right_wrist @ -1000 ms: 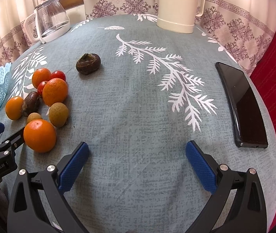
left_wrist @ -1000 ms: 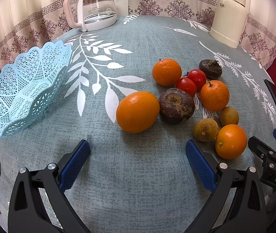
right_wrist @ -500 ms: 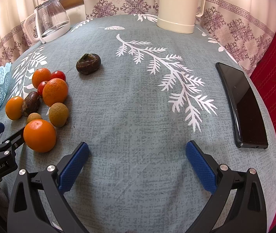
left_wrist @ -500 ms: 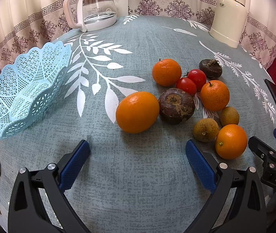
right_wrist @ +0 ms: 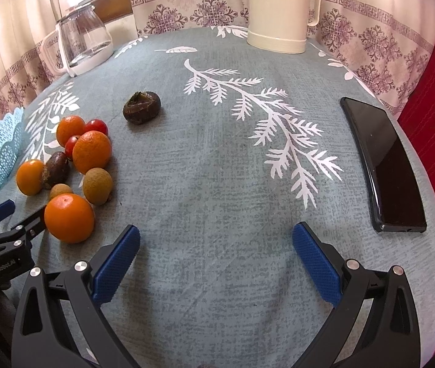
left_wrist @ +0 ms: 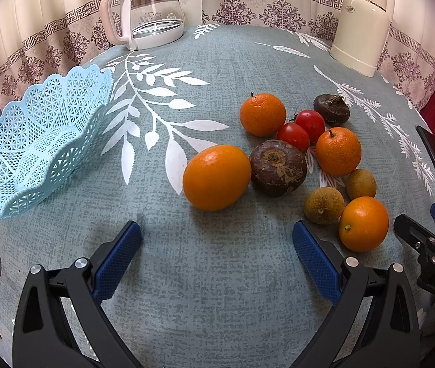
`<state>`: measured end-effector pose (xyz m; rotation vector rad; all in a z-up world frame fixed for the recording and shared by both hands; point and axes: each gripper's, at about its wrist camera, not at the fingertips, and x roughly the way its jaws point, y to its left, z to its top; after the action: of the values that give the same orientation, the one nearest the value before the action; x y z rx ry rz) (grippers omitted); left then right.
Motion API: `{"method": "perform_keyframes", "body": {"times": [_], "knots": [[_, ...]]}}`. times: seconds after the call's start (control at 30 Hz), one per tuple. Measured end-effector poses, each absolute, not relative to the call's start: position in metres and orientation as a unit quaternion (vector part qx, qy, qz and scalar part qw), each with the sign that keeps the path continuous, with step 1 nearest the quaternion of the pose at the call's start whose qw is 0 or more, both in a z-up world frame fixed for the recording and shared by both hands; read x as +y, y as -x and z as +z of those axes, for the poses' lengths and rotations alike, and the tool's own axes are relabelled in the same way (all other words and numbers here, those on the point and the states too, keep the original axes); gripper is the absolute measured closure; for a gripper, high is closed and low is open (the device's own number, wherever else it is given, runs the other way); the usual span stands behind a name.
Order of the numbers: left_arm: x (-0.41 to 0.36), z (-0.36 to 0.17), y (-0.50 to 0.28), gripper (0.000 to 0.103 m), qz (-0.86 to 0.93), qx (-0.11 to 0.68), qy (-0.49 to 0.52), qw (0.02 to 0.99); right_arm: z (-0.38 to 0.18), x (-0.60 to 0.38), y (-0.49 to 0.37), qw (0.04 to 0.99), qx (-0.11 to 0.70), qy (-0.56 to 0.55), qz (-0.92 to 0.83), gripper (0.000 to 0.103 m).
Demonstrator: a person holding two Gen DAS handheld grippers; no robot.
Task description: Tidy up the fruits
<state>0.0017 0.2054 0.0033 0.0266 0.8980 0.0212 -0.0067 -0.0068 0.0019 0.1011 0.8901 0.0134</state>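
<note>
Nothing is sorted yet — the blue basket (left_wrist: 33, 141) is empty, and every fruit sits on the table. The left gripper (left_wrist: 217, 257) hovers low with its fingers wide apart, the big orange (left_wrist: 216, 177) just ahead between them. The right gripper (right_wrist: 216, 259) is spread wide too, holding nothing (the fruit pile (right_wrist: 73, 165) lies off past its left finger).

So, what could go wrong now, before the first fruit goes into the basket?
The big orange touches the dark brown fruit; closing the left tool on it may push its neighbours rolling. The basket sits at the table edge and could tip. The phone lies near the right tool.
</note>
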Motion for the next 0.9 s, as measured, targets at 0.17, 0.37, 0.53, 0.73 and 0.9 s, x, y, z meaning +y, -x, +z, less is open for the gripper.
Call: {"method": "perform_keyframes", "body": {"times": [0.17,0.37,0.53,0.73,0.9], "knots": [[0.206,0.003,-0.001,0.003,0.01,0.434,-0.013,0.901,0.002,-0.008,0.008,0.902,0.427,-0.053,0.015,0.005],[0.207,0.004,0.0,0.003,0.005,0.432,-0.009,0.902,0.006,-0.002,0.013,0.906,0.42,-0.041,0.041,0.005],[0.21,0.007,0.003,0.003,0.0,0.42,0.001,0.907,0.012,-0.001,0.018,0.913,0.404,-0.042,0.048,0.005],[0.215,0.014,0.01,0.003,0.007,0.395,0.013,0.919,0.02,-0.002,0.023,0.922,0.381,-0.046,0.05,0.005],[0.216,0.018,0.014,0.003,0.012,0.383,0.015,0.924,0.029,0.002,0.031,0.933,0.35,-0.046,0.069,0.005]]}}
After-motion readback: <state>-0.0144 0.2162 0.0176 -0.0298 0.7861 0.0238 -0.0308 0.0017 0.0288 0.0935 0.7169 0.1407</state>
